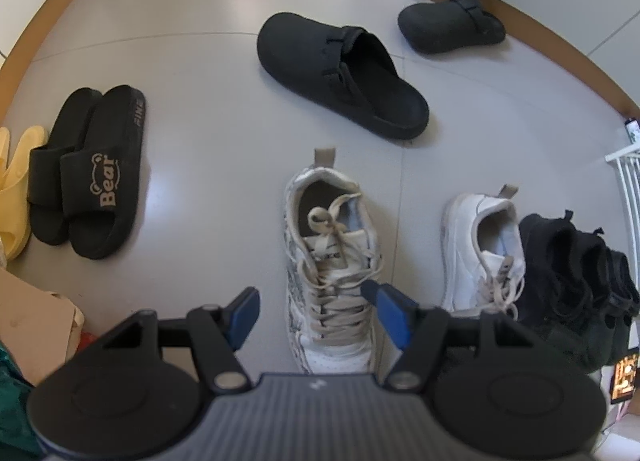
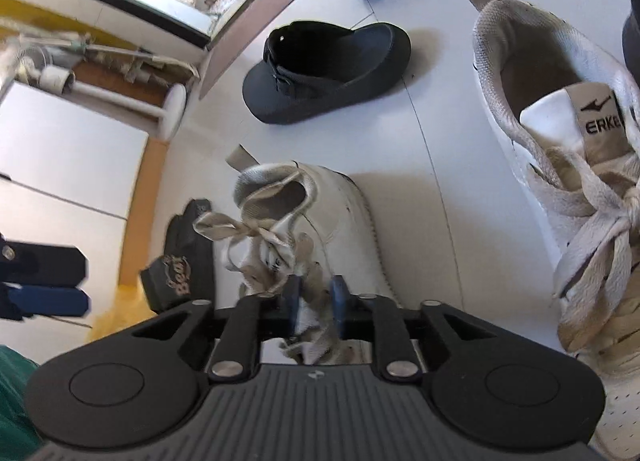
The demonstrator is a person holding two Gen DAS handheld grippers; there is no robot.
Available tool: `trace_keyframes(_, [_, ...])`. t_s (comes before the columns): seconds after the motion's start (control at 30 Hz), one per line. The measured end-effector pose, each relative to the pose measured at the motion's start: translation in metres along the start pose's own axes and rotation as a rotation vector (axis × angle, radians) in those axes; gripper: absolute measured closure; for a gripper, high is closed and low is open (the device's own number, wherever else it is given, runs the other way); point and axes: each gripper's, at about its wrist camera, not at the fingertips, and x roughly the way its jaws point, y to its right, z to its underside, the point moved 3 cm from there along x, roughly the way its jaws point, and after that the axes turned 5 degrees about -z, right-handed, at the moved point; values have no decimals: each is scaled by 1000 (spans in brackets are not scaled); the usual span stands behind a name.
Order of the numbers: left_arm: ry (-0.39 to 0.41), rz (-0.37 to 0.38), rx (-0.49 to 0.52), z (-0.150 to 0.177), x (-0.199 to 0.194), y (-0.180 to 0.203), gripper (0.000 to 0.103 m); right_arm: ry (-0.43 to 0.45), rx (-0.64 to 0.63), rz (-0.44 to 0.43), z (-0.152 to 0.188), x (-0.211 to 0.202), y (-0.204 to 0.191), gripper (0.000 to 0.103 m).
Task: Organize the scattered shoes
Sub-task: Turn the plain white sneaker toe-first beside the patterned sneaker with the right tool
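We have the right gripper (image 2: 314, 303) clamped on the laces of the white lace-up sneaker (image 2: 320, 213), heel toward upper left of frame, while the left gripper (image 1: 312, 311) hangs released directly above it, so right is nearer.

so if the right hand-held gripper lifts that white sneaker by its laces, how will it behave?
White sneaker: probably dangles and swings, since the right hand-held gripper appears to pinch only the floppy laces, not the upper. The knotted bow may slip or loosen under load. Its collar looks soft and creased, so expect it to sag, heel tipping down.
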Motion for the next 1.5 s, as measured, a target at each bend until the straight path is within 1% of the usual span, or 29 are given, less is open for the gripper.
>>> trace_keyframes(0.03, [-1, -1, 0, 0, 0, 0, 36, -6, -22, 18, 0, 3, -1, 65])
trace_keyframes(0.17, [-1, 6, 6, 0, 0, 3, 36, -29, -92, 50, 4, 9, -3, 65])
trace_keyframes(0.2, [-1, 8, 8, 0, 0, 4, 36, -24, -101, 53, 5, 8, -3, 71])
trace_keyframes(0.23, [-1, 8, 8, 0, -1, 4, 36, -14, -109, 55, 6, 8, -4, 73])
trace_keyframes(0.3, [-1, 7, 8, 1, -1, 5, 36, 1, -133, 70, 8, 6, -7, 79])
trace_keyframes(0.4, [-3, 5, 10, 2, 0, 6, 36, 26, -176, 103, 13, 1, -13, 85])
trace_keyframes(0.43, [-3, 5, 10, 2, 0, 6, 36, 32, -181, 111, 14, -1, -13, 85])
trace_keyframes(0.77, [-4, 2, 26, 4, 0, 14, 36, 87, -183, 183, 20, -23, -5, 86])
trace_keyframes(0.97, [-3, 2, 39, 4, 0, 24, 36, 132, -144, 225, 20, -37, 4, 86])
trace_keyframes(1.2, [-8, 0, 54, 4, 2, 34, 36, 188, -99, 301, 19, -51, 13, 86])
trace_keyframes(1.5, [-12, -2, 65, 5, 4, 42, 36, 230, -53, 329, 13, -61, 24, 86])
